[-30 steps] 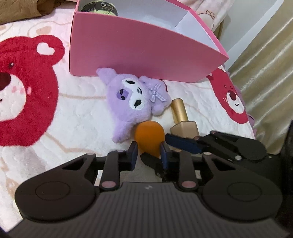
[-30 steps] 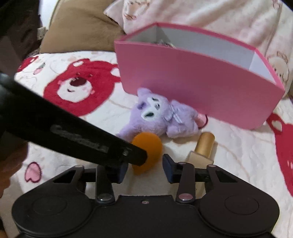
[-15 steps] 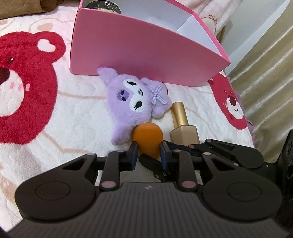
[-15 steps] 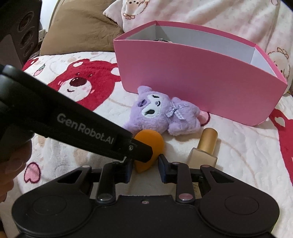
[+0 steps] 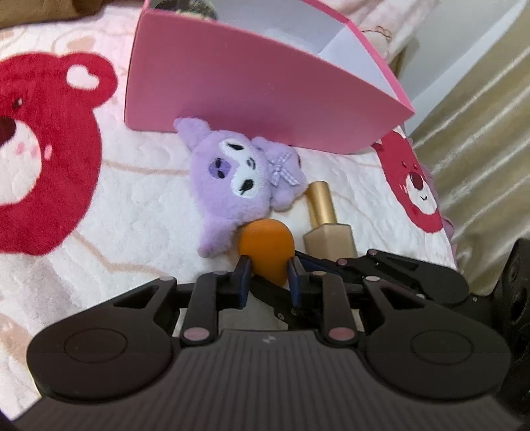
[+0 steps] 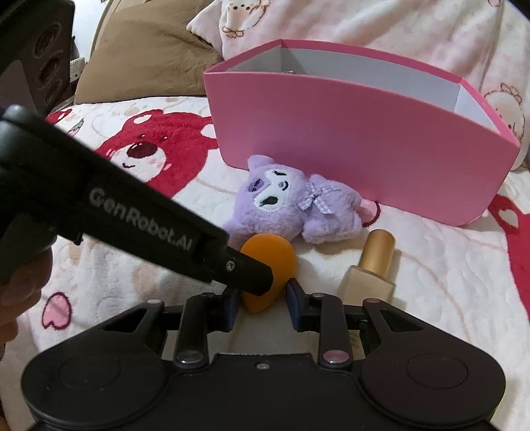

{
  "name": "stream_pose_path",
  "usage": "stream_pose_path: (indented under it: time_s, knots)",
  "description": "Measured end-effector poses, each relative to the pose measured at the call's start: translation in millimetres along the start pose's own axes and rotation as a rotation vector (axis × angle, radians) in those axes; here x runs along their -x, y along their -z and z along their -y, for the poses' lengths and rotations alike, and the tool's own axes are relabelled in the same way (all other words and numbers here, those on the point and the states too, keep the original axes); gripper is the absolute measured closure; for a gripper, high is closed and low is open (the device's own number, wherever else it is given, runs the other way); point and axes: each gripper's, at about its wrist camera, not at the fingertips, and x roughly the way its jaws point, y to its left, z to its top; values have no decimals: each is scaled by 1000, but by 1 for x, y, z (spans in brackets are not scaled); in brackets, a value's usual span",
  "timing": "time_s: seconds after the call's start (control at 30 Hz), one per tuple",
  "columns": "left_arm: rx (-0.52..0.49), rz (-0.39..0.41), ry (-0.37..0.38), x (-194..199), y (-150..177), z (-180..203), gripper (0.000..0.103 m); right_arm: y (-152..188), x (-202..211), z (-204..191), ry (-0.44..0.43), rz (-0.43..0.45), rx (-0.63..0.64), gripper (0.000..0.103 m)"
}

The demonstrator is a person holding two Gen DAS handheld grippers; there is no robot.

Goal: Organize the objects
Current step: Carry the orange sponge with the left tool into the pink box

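An orange makeup sponge (image 5: 267,248) lies on the bear-print blanket, also in the right wrist view (image 6: 270,268). My left gripper (image 5: 267,277) is shut on it, pads against both sides. My right gripper (image 6: 261,305) is around the sponge's lower tip with a gap on the right side; its left pad is hidden behind the left gripper's finger (image 6: 245,272). A purple plush (image 5: 241,175) lies just beyond, against the pink box (image 5: 265,89). A gold-capped bottle (image 5: 326,222) lies to the right.
The pink box (image 6: 357,146) is open on top with a dark jar in its far left corner (image 5: 185,6). A brown pillow (image 6: 142,49) and pink bedding lie behind it. A curtain (image 5: 480,149) hangs at the right.
Both grippers moved in on the sponge. The left gripper's pads closed onto its sides. The right gripper's jaws narrowed around its tip.
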Motion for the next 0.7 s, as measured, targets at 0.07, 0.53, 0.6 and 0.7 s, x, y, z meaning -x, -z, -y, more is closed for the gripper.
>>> stream_pose_path:
  time_s: [0.07, 0.53, 0.6, 0.7]
  knots:
    - [-32, 14, -7, 9, 2, 8, 80, -1, 8, -5, 16, 12, 21, 69]
    - [-116, 87, 41, 72, -12, 49, 81, -24, 70, 2, -42, 87, -60, 69]
    - [-116, 82, 42, 80, -20, 54, 81, -32, 79, 3, -51, 90, -50, 69]
    - [-121, 92, 40, 94, -35, 63, 81, -48, 90, 5, -53, 92, -40, 69]
